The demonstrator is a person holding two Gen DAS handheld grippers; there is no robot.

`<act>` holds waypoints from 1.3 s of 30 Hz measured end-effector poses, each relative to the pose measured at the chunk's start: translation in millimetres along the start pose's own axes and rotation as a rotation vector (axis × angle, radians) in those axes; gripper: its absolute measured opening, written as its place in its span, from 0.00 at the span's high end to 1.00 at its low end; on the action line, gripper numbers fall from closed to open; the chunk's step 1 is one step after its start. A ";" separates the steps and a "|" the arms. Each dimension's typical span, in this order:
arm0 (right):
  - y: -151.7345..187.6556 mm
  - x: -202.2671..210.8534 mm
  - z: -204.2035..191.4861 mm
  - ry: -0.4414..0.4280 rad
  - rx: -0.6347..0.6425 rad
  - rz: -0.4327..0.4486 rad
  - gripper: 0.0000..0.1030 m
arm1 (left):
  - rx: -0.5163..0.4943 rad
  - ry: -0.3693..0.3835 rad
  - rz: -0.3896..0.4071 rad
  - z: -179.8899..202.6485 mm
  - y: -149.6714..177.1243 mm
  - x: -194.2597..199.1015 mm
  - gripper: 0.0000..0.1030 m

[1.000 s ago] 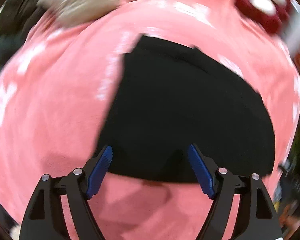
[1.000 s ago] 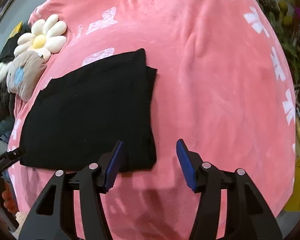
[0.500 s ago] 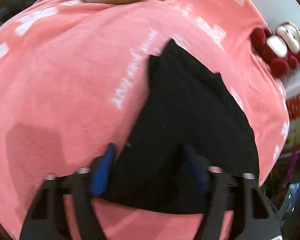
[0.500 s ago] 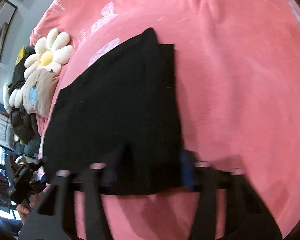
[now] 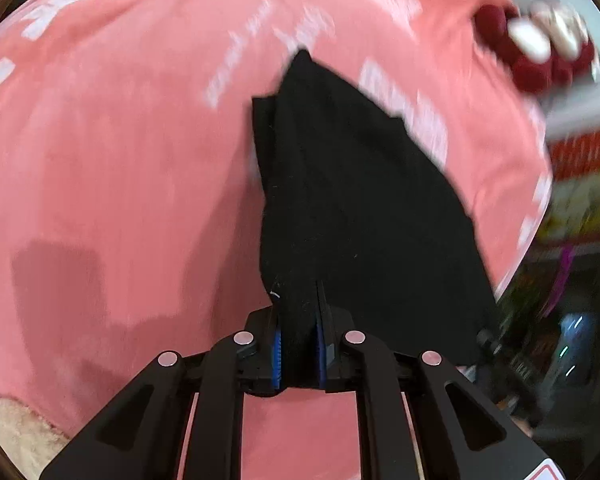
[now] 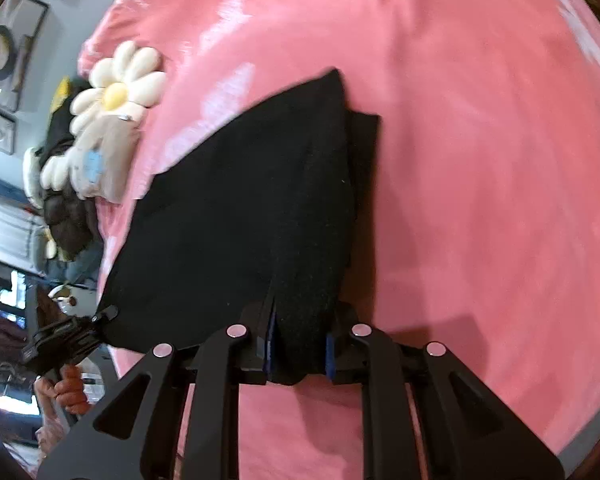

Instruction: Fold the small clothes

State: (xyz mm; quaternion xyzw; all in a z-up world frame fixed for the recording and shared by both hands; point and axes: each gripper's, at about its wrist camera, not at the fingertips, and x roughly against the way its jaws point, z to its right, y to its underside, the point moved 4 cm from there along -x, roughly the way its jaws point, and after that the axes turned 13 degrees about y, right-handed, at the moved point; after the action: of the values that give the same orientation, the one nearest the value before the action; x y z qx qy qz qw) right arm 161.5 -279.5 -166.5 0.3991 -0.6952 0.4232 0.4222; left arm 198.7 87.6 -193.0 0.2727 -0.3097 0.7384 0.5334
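Left gripper: pointing steeply downward, jaws closing, blue pads pinching a fold of black garment. Right gripper: also angling steeply downward, jaws nearly together, gripping the garment's near edge. Left hand: showing at the right view's left edge, grasping its handle.
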 end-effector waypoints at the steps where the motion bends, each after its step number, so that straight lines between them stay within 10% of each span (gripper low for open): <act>1: 3.7 -6.3 3.9 0.013 -0.007 -0.006 0.81 | -0.038 -0.047 0.006 2.7 4.4 -5.2 0.89; 9: -4.0 -26.2 4.9 -0.025 -0.137 0.026 0.45 | -0.156 -0.252 0.031 12.6 9.5 -29.6 0.82; 12: -6.4 -28.7 -0.8 0.001 -0.116 0.040 0.48 | -0.200 -0.288 0.038 11.6 7.6 -33.6 0.75; 21: -5.0 -4.5 -11.6 0.205 0.002 0.134 0.35 | 0.076 -0.009 0.101 -29.5 -2.7 -19.8 0.65; 23: -3.8 10.6 -11.8 0.244 0.017 0.187 0.35 | 0.099 0.024 0.126 -32.2 -6.7 -18.4 0.89; 25: -1.8 24.2 -11.2 0.277 0.039 0.234 0.35 | 0.115 0.053 0.131 -30.3 -7.9 -16.5 0.91; 39: 21.9 69.9 6.3 0.227 0.073 0.283 0.29 | -0.378 0.104 0.166 189.7 9.6 17.1 0.93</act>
State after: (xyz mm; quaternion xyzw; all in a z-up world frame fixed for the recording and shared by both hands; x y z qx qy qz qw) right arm 117.3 -292.0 -109.2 0.2618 -0.6766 0.5456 0.4195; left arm 198.4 -46.0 -57.0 0.1028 -0.4362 0.7215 0.5278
